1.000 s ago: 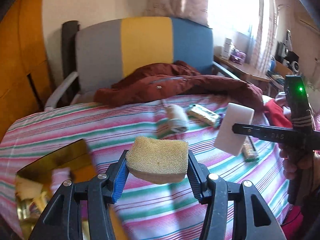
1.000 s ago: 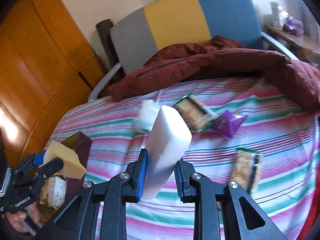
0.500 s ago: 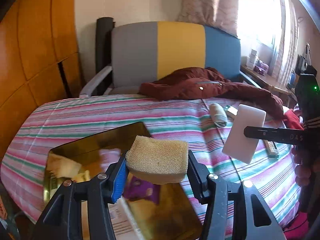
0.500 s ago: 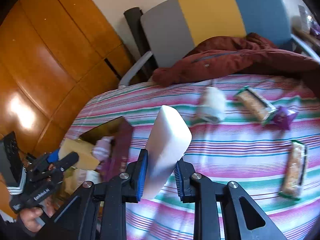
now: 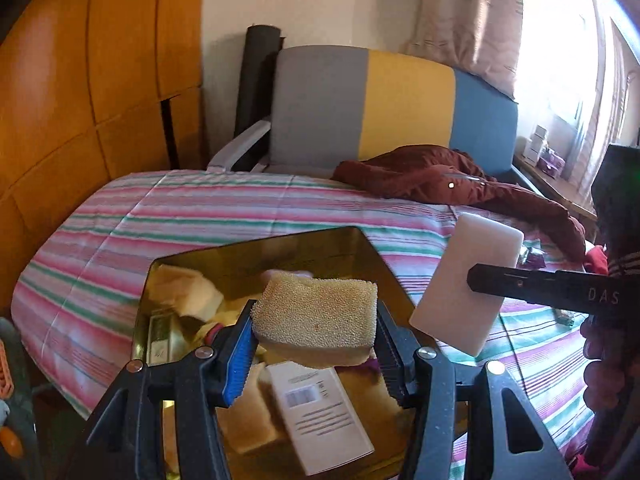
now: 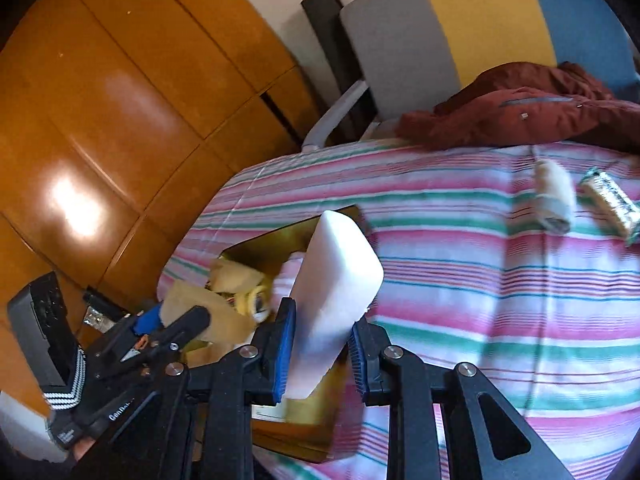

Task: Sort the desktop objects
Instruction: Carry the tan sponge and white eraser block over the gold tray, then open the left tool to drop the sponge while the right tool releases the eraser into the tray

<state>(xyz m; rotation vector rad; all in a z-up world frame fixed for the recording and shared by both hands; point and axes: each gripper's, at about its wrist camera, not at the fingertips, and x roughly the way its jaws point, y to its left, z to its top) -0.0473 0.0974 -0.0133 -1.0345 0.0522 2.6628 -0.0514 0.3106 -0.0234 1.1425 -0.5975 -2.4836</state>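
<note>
Yellow sponge (image 5: 316, 316) — long axis lying crosswise between the pads, left gripper (image 5: 314, 344) clamping it by the ends and hanging directly over the open gold box (image 5: 256, 246). White foam block (image 6: 334, 292) — standing on end, right gripper (image 6: 320, 350) pinching its lower end and sitting at the box's right edge, just beside. By my reading the left is nearer a drop. Both over the striped cloth (image 5: 200, 208).

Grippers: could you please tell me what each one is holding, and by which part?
The left gripper clamps the yellow sponge by its two short ends. The right gripper pinches the white block across its flat faces, at its lower end.
</note>
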